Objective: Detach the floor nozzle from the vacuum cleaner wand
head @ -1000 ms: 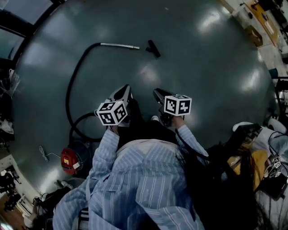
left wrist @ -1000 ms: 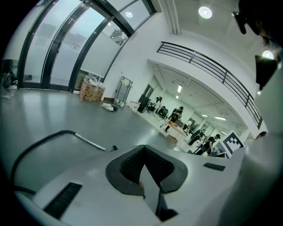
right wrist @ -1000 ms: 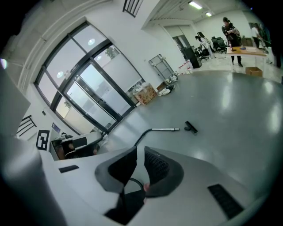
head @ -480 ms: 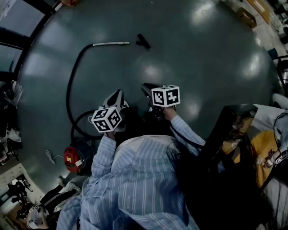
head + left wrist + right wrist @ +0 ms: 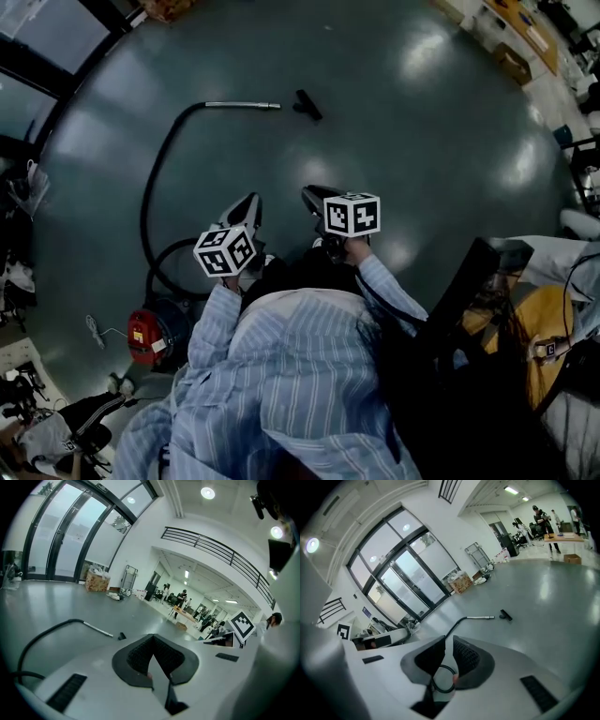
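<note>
Left tool (image 5: pixel 251 201): its jaws are pressing together with nothing between them, and it is hovering above the floor.
Right tool (image 5: pixel 310 194): its jaws are standing a narrow gap apart, gripping nothing.
Small black floor nozzle (image 5: pixel 306 103): it is lying on the glossy grey floor (image 5: pixel 422 141), just beside the wand's tip but not joined to it, well ahead of both tools.
Silver metal vacuum wand (image 5: pixel 242 105): it is lying flat.
Black flexible hose (image 5: pixel 150 183): it is curving from the wand back to the red canister vacuum cleaner (image 5: pixel 145 335).
</note>
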A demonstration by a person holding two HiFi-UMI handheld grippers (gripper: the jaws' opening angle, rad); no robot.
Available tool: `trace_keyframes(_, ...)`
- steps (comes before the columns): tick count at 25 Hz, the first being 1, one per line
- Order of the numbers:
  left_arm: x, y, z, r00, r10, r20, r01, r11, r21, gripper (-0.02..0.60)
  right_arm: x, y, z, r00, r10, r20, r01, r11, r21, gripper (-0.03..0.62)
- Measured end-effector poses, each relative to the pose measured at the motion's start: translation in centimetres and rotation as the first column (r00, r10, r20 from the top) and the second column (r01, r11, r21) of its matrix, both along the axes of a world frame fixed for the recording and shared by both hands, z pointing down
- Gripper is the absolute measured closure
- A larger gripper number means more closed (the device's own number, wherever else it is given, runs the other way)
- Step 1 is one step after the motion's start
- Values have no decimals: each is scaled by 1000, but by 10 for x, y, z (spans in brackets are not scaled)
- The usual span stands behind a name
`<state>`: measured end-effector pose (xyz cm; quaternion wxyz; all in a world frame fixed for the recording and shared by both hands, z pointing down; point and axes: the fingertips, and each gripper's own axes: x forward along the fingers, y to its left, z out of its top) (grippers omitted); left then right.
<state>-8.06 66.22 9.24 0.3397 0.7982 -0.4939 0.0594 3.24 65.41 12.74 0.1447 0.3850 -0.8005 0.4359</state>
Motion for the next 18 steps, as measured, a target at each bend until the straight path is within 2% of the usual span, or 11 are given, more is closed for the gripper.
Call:
trace_keyframes(7,-44,10,6,999,41,4,-41,999,1,575,-49,18,4,1000,-13,-22,13,1000,-11,539)
trace_keyframes(11,-48,8,3,998,65,9,-65,998,-4,575,-61,19,-2,1000,-4,5,4,1000,-23,540)
trace_keyframes(18,-49,2,3,996,89,0,-89,996,-16,575,-58,17,-4,999,9,-36,-10,1000,-15,545)
